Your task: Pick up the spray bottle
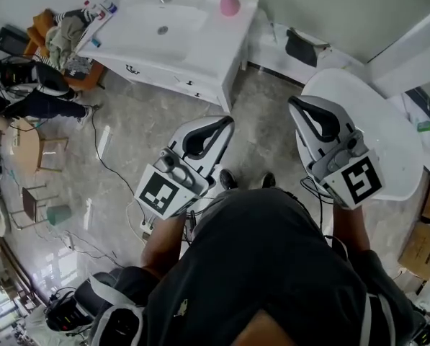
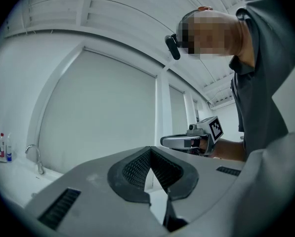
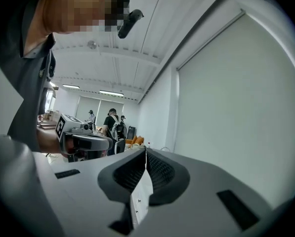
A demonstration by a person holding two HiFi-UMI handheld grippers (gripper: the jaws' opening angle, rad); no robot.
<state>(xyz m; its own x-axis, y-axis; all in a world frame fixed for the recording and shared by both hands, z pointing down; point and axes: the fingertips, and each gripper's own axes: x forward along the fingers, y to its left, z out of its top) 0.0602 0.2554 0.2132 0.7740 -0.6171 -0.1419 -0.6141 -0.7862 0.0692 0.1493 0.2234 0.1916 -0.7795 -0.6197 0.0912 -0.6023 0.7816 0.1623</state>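
A pink bottle point(image 1: 229, 3) with a nozzle top stands at the back right corner of the white sink counter point(image 1: 193, 42), far ahead of both grippers. Whether it is the spray bottle I cannot tell. Two small bottles point(image 2: 4, 147) stand at the counter's left end, beside the faucet point(image 2: 36, 157). My left gripper point(image 1: 225, 121) is held at waist height over the floor, its jaws shut and empty point(image 2: 149, 150). My right gripper point(image 1: 294, 103) is level with it to the right, also shut on nothing point(image 3: 146, 151). Each gripper appears in the other's view.
A round white table point(image 1: 387, 135) sits under and right of the right gripper. Cardboard boxes point(image 1: 423, 244) lie at the lower right. Cables point(image 1: 110, 171) trail over the marble floor. People point(image 1: 38, 89) and chairs are at the left.
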